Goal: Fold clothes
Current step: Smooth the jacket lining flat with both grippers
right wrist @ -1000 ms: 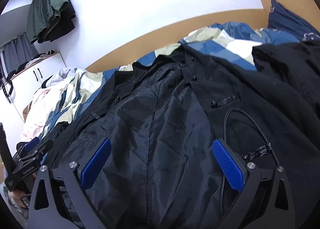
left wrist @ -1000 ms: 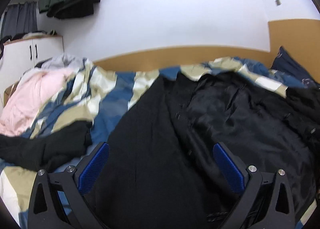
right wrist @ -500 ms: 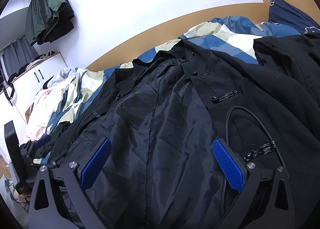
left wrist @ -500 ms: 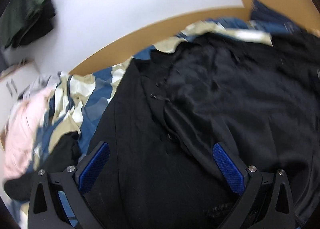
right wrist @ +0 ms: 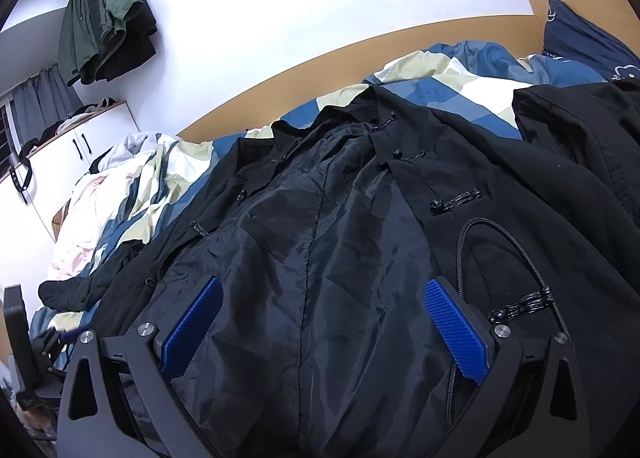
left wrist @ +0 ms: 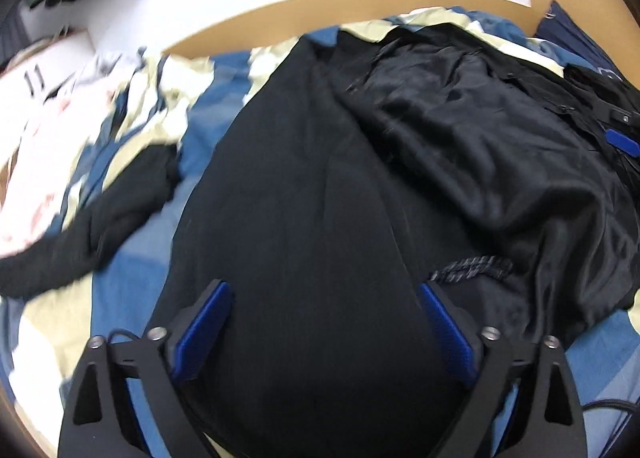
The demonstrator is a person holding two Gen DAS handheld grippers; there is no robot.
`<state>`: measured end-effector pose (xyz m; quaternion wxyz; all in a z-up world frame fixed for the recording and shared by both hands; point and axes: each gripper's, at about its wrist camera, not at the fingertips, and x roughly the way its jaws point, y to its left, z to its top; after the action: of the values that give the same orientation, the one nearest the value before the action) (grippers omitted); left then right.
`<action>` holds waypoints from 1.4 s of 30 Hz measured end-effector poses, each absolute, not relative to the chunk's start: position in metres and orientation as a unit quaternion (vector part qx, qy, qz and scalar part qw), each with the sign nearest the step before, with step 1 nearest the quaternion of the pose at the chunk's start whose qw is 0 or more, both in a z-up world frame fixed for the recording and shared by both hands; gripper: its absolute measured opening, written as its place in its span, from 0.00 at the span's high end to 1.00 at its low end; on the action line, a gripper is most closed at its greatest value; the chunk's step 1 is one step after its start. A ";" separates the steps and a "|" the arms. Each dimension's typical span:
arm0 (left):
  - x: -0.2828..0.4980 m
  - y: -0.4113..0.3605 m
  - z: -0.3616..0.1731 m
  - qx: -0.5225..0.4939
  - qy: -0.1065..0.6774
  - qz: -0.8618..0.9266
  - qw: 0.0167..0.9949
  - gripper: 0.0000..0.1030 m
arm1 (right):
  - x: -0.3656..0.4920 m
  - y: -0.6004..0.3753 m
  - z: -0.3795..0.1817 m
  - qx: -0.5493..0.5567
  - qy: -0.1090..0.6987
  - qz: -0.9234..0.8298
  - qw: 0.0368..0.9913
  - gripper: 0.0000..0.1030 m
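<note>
So the big black coat with the shiny black lining (right wrist: 320, 258) was spread open across the bed with the blue, cream and white patchwork duvet (right wrist: 460, 86), filling the middle of both views, lining side up so I could get at the front panels. My right claw (right wrist: 324, 322) sat spread wide over the lining at bottom centre, holding nothing, I'd guess lined up to grab a fold edge. My left claw (left wrist: 324, 330) was also wide open and empty, low over the matte outer panel (left wrist: 304, 178). A loose black knit garment (left wrist: 100, 218) lay mid-left, out of the way.
</note>
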<state>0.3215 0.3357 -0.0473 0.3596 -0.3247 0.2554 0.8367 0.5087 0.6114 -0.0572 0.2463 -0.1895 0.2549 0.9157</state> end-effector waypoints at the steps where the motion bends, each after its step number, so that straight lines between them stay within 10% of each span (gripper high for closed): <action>1: 0.324 0.333 -0.047 -0.325 0.261 0.835 0.360 0.13 | 0.510 0.612 -0.057 -0.188 0.257 0.915 0.248 0.00; 17: 0.317 0.368 0.004 -0.229 0.143 0.893 0.359 0.08 | 0.511 0.618 -0.060 -0.193 0.269 0.910 0.250 0.00; 33: 0.264 0.291 -0.046 -0.375 -0.030 0.851 0.367 0.08 | 0.553 0.627 -0.063 -0.202 0.274 0.886 0.315 0.00; 42: 0.281 0.302 -0.040 -0.339 0.020 0.867 0.365 0.08 | 0.601 0.603 -0.048 -0.234 0.235 0.880 0.339 0.00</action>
<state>0.2808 0.3022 -0.0403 0.3646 -0.3391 0.0202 0.8670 0.6013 0.6030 -0.0483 0.3392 -0.2338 0.2348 0.8804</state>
